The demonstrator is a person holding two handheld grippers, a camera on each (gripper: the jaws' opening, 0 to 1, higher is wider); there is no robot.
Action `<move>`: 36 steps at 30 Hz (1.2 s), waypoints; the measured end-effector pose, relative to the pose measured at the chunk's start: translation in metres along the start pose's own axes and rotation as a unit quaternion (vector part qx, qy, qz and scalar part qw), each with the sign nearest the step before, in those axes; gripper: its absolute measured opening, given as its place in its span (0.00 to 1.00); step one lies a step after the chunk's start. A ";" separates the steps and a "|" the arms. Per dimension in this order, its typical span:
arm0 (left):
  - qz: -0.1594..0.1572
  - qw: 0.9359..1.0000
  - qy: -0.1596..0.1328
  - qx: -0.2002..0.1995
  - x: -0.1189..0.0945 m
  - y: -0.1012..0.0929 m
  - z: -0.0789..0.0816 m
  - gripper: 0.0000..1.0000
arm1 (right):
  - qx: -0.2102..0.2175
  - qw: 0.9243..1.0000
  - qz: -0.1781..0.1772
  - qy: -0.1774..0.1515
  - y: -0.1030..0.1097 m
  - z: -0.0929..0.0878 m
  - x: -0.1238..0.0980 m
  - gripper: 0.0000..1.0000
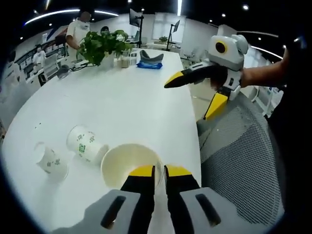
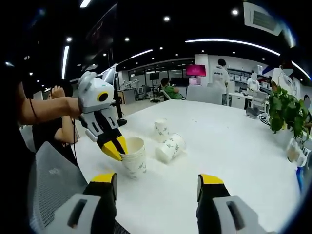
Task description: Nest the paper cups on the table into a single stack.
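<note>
My left gripper [image 1: 160, 171] is shut on the near rim of an upright white paper cup [image 1: 127, 161] at the table's near edge; the same grip shows in the right gripper view, left gripper [image 2: 117, 152] on the cup [image 2: 134, 158]. To its left a green-printed cup [image 1: 87, 144] lies on its side, and another cup [image 1: 51, 160] stands beyond it. In the right gripper view these are the lying cup [image 2: 170, 147] and the upright cup [image 2: 161, 129]. My right gripper [image 2: 157, 179] is open, holds nothing and hovers off the table edge; in the left gripper view the right gripper [image 1: 187, 101] sits upper right.
The white table [image 1: 122, 97] stretches away to a potted plant [image 1: 102, 46], small jars and a blue object [image 1: 150, 61]. A grey mesh chair [image 1: 243, 156] stands by the table's near side. People stand in the office behind.
</note>
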State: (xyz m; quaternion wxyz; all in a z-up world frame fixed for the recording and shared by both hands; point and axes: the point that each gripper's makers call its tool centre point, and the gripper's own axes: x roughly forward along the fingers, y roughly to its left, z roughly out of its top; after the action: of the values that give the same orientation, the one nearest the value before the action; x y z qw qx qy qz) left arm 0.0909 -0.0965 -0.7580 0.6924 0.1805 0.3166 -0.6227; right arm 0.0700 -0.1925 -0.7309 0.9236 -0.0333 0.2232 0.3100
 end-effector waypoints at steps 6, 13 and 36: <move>0.020 0.999 -0.029 -0.009 -0.016 -0.001 0.007 0.16 | 0.000 1.000 -0.002 0.009 -0.004 0.001 0.006 0.66; 0.070 0.991 -0.114 -0.017 -0.046 0.003 0.031 0.28 | -0.011 1.000 -0.001 0.022 -0.008 0.009 0.021 0.66; 0.180 0.965 -0.183 -0.053 -0.094 0.014 0.007 0.77 | -0.007 0.997 0.030 0.065 -0.030 0.017 0.098 0.60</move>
State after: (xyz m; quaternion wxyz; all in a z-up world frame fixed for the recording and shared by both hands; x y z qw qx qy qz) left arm 0.1034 -0.0289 -0.6925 0.8480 0.0801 0.1793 -0.4923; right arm 0.1636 -0.1585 -0.7607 0.8970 -0.0535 0.2816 0.3365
